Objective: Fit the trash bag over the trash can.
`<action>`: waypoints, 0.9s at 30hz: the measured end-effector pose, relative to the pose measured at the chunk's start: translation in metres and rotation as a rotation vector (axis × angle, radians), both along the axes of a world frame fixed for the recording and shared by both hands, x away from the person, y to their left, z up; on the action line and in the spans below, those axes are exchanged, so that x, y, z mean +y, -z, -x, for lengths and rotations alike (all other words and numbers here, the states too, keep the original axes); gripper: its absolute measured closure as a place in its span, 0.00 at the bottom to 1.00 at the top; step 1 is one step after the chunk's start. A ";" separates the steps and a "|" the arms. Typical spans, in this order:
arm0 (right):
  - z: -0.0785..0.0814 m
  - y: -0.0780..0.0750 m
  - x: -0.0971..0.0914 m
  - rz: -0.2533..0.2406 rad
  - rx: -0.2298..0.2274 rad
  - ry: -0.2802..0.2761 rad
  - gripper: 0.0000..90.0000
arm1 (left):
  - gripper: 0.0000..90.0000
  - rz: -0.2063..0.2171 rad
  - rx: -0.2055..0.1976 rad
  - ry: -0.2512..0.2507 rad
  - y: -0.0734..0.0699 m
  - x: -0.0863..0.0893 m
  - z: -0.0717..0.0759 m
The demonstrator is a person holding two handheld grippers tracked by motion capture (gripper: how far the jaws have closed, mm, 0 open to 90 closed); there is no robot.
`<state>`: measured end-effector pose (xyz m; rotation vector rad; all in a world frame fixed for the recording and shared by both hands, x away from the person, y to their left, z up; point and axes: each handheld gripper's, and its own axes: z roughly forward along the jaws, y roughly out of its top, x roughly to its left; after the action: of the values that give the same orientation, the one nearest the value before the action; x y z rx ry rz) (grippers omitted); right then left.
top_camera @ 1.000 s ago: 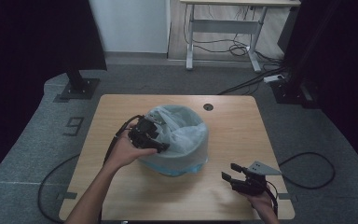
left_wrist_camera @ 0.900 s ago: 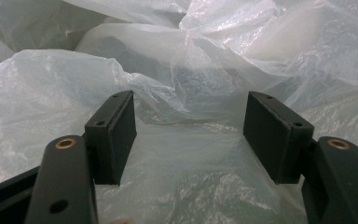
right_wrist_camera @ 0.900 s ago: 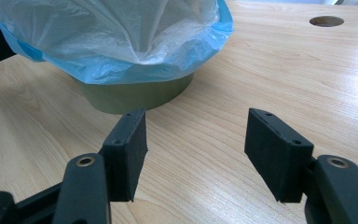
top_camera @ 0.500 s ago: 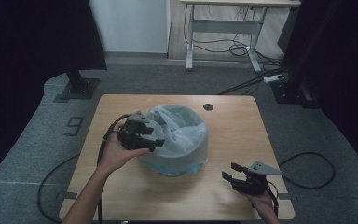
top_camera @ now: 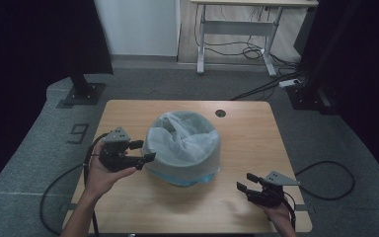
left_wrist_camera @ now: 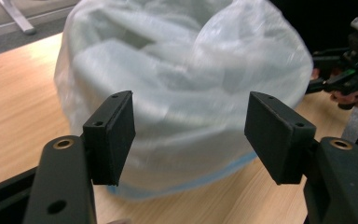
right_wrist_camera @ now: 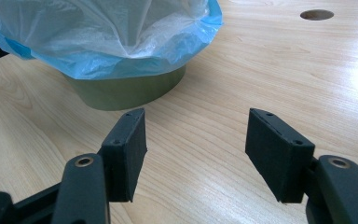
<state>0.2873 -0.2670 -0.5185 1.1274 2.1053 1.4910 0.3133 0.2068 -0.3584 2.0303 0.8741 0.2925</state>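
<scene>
Jaws of the left gripper [top_camera: 145, 150] are spread wide and empty; the bin [right_wrist_camera: 126, 91], lined with a pale bag [top_camera: 182, 143], is seen straight ahead of them, just beyond the tips, not touched. Jaws of the right gripper [top_camera: 243, 188] are likewise held apart with nothing between them, bare table [top_camera: 246, 133] lying beneath, and the bin is set ahead and to their left, well apart.

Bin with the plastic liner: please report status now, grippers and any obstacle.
Left gripper open, beside bag, touching nothing. Right gripper open, empty, near table edge. Green round bin upright, translucent blue-edged plastic liner draped over rim. Wooden table: no obstacle.
</scene>
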 end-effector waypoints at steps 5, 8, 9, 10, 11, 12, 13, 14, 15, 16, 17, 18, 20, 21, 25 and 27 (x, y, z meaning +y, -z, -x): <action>0.001 0.001 -0.003 0.002 0.003 0.010 0.41 | 0.36 -0.008 0.010 -0.027 0.019 0.016 0.009; 0.002 0.002 -0.005 0.001 0.006 0.016 0.41 | 0.36 0.000 0.021 -0.041 0.030 0.025 0.013; 0.002 0.003 -0.005 0.001 0.008 0.017 0.41 | 0.36 0.002 0.025 -0.047 0.034 0.028 0.014; 0.002 0.003 -0.006 0.001 0.008 0.018 0.41 | 0.36 0.005 0.030 -0.053 0.037 0.031 0.014; 0.002 0.003 -0.006 0.001 0.008 0.019 0.41 | 0.36 0.009 0.035 -0.059 0.041 0.034 0.015; 0.002 0.003 -0.006 0.002 0.008 0.020 0.41 | 0.36 0.013 0.041 -0.066 0.044 0.037 0.015; 0.002 0.004 -0.006 0.003 0.009 0.020 0.41 | 0.36 0.013 0.046 -0.071 0.047 0.039 0.014; 0.001 0.004 -0.006 0.003 0.011 0.020 0.41 | 0.36 0.014 0.052 -0.076 0.050 0.041 0.014; 0.001 0.004 -0.005 0.003 0.012 0.020 0.41 | 0.36 0.017 0.057 -0.080 0.052 0.043 0.014; 0.001 0.004 -0.005 0.005 0.011 0.019 0.41 | 0.36 0.018 0.059 -0.083 0.053 0.044 0.014; 0.001 0.004 -0.005 0.006 0.012 0.019 0.41 | 0.36 0.020 0.062 -0.087 0.055 0.046 0.015; 0.001 0.004 -0.004 0.011 0.011 0.019 0.41 | 0.36 0.023 0.064 -0.086 0.057 0.047 0.015; 0.001 0.005 -0.004 0.018 0.010 0.018 0.41 | 0.35 0.022 0.067 -0.090 0.059 0.047 0.015; 0.001 0.005 -0.004 0.019 0.010 0.018 0.41 | 0.35 0.022 0.070 -0.091 0.060 0.048 0.015; 0.001 0.005 -0.004 0.021 0.011 0.019 0.41 | 0.35 0.025 0.081 -0.097 0.064 0.050 0.013; 0.001 0.005 -0.004 0.021 0.010 0.021 0.41 | 0.35 0.030 0.084 -0.097 0.065 0.050 0.013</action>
<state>0.2860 -0.2713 -0.5235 1.1486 2.1042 1.4536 0.3005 0.2569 -0.4236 1.9876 1.0246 0.2474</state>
